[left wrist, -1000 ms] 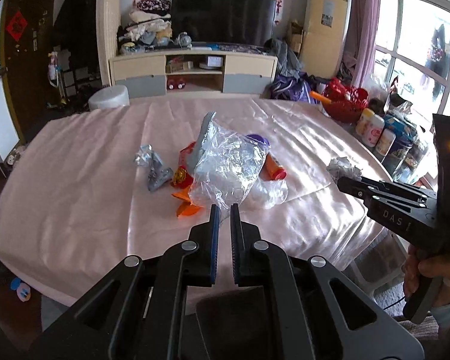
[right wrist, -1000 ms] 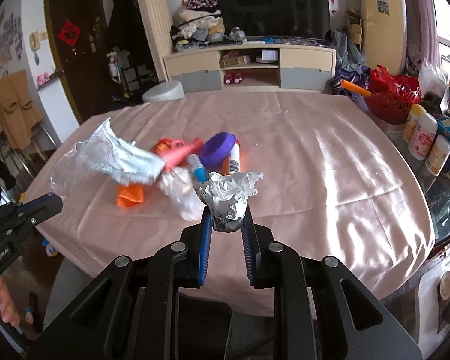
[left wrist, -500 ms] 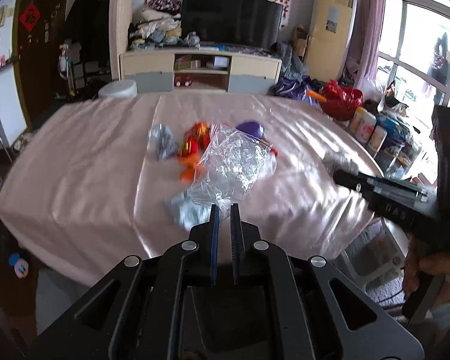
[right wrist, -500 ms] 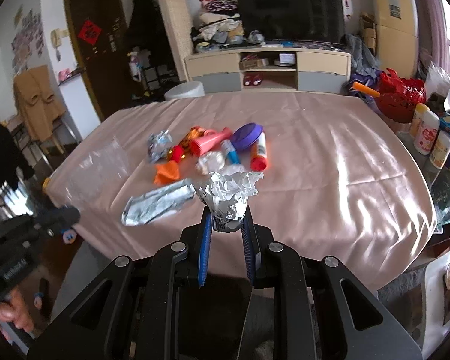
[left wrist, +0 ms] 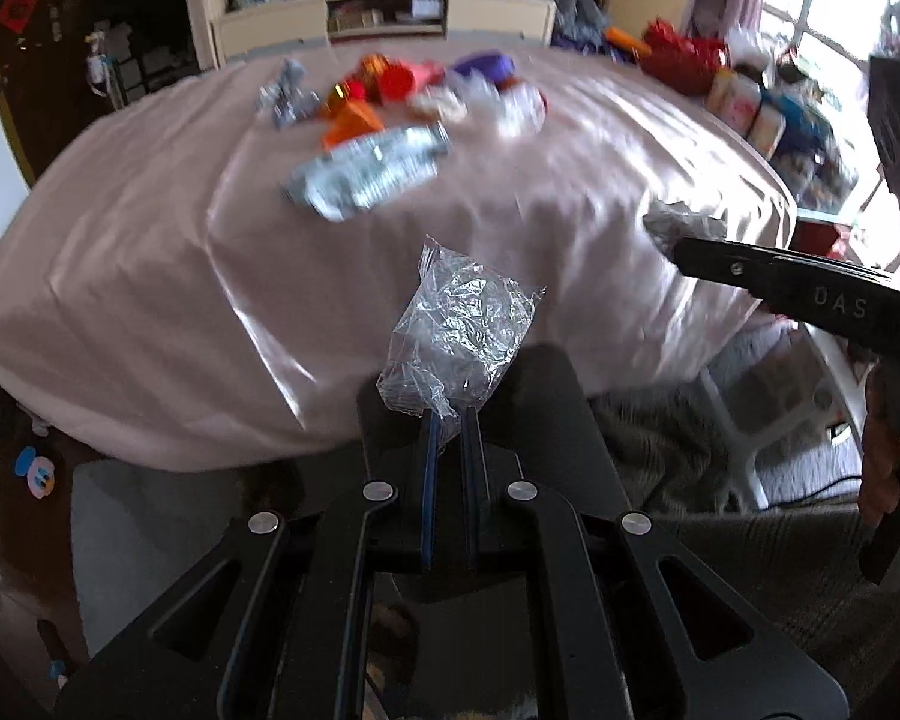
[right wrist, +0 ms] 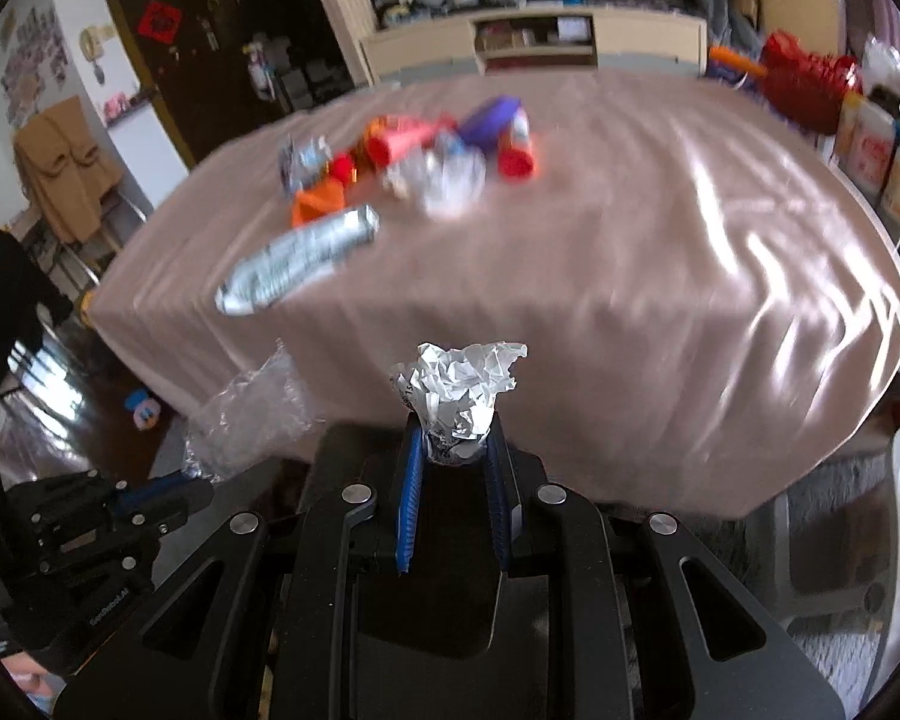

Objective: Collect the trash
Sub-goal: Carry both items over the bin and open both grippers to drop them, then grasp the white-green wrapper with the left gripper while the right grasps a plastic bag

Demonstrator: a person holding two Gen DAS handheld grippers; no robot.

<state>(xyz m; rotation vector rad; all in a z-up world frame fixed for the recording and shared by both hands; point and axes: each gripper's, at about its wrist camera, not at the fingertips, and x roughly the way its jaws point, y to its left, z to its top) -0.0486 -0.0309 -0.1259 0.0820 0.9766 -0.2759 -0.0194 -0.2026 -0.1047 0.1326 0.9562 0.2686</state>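
With the left gripper point(left wrist: 447, 420) pinching a clear wrapper point(left wrist: 459, 342) and the right gripper point(right wrist: 453, 450) clamping a foil ball point(right wrist: 457, 402) near the worktop point(right wrist: 630, 252) edge, both grips should hold firm until over a bin.

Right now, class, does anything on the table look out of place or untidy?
Yes. A cluster of litter sits on the far part of the pink tablecloth: a long silver foil wrapper lying askew nearest the front, an orange scrap, red tubes tipped on their sides, and a purple lid.
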